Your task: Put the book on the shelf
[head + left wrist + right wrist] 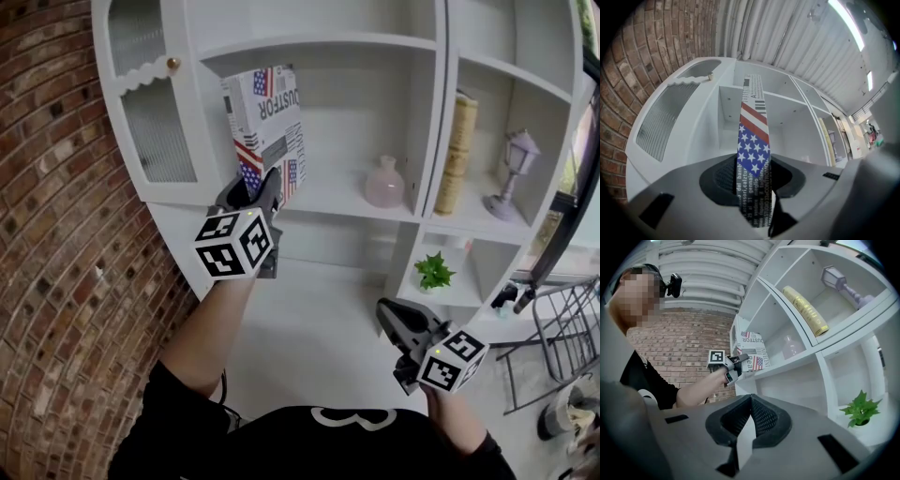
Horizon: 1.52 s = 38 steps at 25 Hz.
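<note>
A book [267, 122] printed with newspaper text and a US flag stands upright at the left end of the white shelf's [361, 208] middle compartment. My left gripper [260, 195] is shut on its lower near corner. In the left gripper view the book's spine [753, 140] runs up from between the pads of the left gripper [753, 187]. Whether its bottom edge touches the shelf board I cannot tell. My right gripper [392, 323] hangs lower right, in front of the unit, shut and holding nothing. The right gripper view shows the book [752, 351] and the left gripper [736, 365] from the side.
A pink vase [384, 183] sits in the same compartment, right of the book. A yellow book [458, 150] and a purple lamp [515, 169] occupy the right compartment, with a green plant [434, 272] below. A glass cabinet door [150, 112] and brick wall [56, 244] lie left.
</note>
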Each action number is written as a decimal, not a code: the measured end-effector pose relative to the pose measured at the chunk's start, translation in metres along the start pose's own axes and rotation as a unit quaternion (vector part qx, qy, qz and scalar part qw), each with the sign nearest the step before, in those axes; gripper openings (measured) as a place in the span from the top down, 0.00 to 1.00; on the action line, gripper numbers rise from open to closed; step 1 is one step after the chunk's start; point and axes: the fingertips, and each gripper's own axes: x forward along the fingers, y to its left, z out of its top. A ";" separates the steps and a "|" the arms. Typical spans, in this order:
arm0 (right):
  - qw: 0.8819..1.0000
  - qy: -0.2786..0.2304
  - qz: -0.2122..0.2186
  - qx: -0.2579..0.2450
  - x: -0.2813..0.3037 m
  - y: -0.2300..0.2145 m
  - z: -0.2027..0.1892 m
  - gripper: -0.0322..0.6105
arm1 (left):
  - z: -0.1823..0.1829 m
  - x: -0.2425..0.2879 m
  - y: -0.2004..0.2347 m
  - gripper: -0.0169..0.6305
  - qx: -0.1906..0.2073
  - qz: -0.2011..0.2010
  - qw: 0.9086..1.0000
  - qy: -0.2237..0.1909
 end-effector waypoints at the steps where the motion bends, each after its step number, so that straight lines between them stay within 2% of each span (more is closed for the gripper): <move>1: 1.000 -0.001 -0.003 0.000 -0.002 -0.001 0.001 0.94 | -0.001 0.004 0.001 0.74 0.007 0.005 1.000 0.000; 11: 0.999 -0.001 -0.040 -0.004 -0.019 -0.020 0.009 0.94 | -0.023 0.045 0.000 0.74 0.012 0.020 1.000 0.013; 23: 0.999 0.008 -0.051 0.006 -0.021 -0.038 0.000 0.94 | -0.034 0.062 -0.002 0.74 0.043 0.046 0.998 0.022; 30: 0.999 0.011 -0.040 0.009 -0.016 -0.036 -0.005 0.94 | -0.033 0.063 0.001 0.74 0.020 0.041 0.999 0.026; 34: 0.999 0.010 -0.039 0.005 -0.018 -0.032 -0.004 0.94 | -0.031 0.062 -0.002 0.59 0.011 0.022 0.999 0.028; 38: 0.999 0.008 -0.038 0.001 -0.022 -0.026 -0.002 0.94 | -0.028 0.054 -0.007 0.49 0.011 0.008 0.999 0.029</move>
